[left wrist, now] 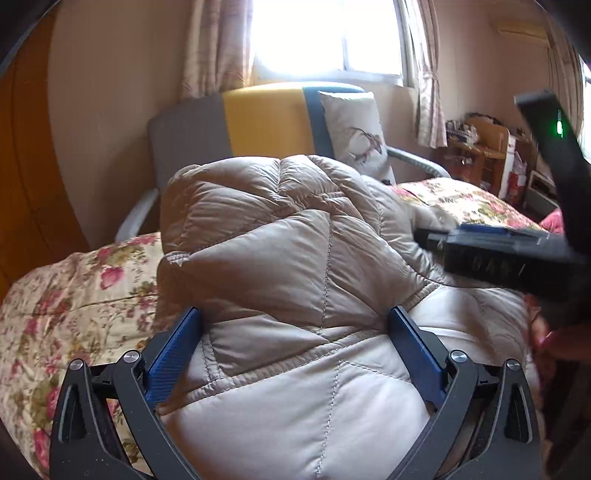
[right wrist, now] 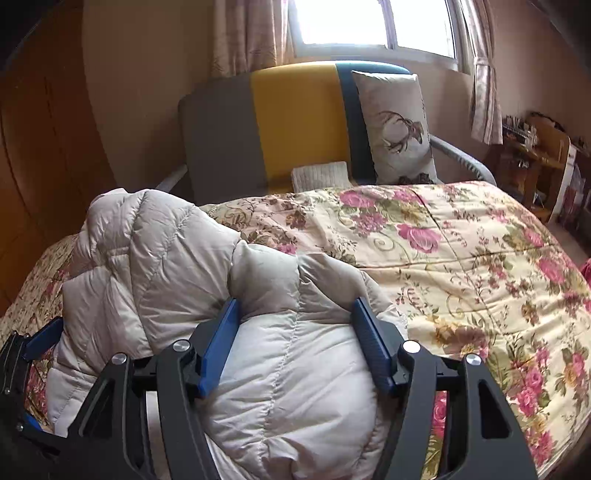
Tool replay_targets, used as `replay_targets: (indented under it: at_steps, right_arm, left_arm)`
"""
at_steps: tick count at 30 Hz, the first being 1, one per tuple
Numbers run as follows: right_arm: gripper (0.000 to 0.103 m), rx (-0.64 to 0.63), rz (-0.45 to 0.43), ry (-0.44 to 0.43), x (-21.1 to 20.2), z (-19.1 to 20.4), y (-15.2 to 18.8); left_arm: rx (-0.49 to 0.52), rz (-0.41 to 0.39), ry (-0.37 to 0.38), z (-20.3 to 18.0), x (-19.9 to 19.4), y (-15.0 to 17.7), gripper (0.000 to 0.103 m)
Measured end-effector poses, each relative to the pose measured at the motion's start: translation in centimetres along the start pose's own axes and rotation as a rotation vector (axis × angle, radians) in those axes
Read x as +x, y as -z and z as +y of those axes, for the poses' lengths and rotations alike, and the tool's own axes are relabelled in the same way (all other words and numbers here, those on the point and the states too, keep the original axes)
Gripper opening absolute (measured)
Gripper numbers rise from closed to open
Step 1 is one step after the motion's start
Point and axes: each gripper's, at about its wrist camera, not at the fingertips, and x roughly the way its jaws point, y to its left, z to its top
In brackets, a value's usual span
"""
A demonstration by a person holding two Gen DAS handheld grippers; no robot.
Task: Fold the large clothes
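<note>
**Puffer jacket bulging between both grippers on a floral bed**

Left gripper (left wrist: 295,332): blue pads spread at their widest, a fold of the beige quilted puffer jacket (left wrist: 280,236) swelling up between them, edges of the fabric brushing both pads; no clear squeeze visible. Right gripper (right wrist: 295,328): pads set narrower, pressed into the sides of a thick pale roll of the same jacket, fabric puffing out above and below the pinch. Rest of the jacket heaped ahead and left of the right gripper, lying on a floral bedspread (right wrist: 461,258). Behind the bed, a grey, yellow and blue chair (right wrist: 295,118) bearing a deer-print cushion (right wrist: 399,125), under a bright window (right wrist: 369,26) with curtains.
</note>
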Motion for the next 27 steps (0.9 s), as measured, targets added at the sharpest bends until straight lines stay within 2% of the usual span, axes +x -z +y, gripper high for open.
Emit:
replay_targets:
  at_steps: [4,9,14,17,21,24,27]
  right_arm:
    - [0.063,0.069,0.009,0.013,1.7,-1.5,1.2]
    - [0.064,0.107,0.075,-0.009,3.6,-2.7,0.7]
    - [0.065,0.080,0.062,0.004,3.6,-2.5,1.1]
    - [0.067,0.093,0.058,0.003,3.7,-2.9,1.2]
    - [0.068,0.111,0.056,-0.008,3.6,-3.3,1.0]
    - [0.069,0.108,0.049,0.004,3.4,-3.1,1.0]
    - [0.070,0.109,0.045,0.007,3.3,-3.1,1.0]
  left_arm:
    - [0.036,0.022,0.010,-0.8,1.9,-0.2,0.100]
    - [0.009,0.036,0.043,-0.4,4.1,-0.1,0.100]
    - [0.020,0.042,0.031,-0.4,2.8,0.0,0.100]
    - [0.021,0.061,0.031,-0.1,1.1,-1.1,0.100]
    - [-0.059,-0.010,-0.010,1.7,-0.9,-4.1,0.100]
    - [-0.085,0.017,-0.060,2.4,0.5,-6.8,0.100]
    - [-0.054,0.066,-0.119,2.1,3.2,-8.2,0.100]
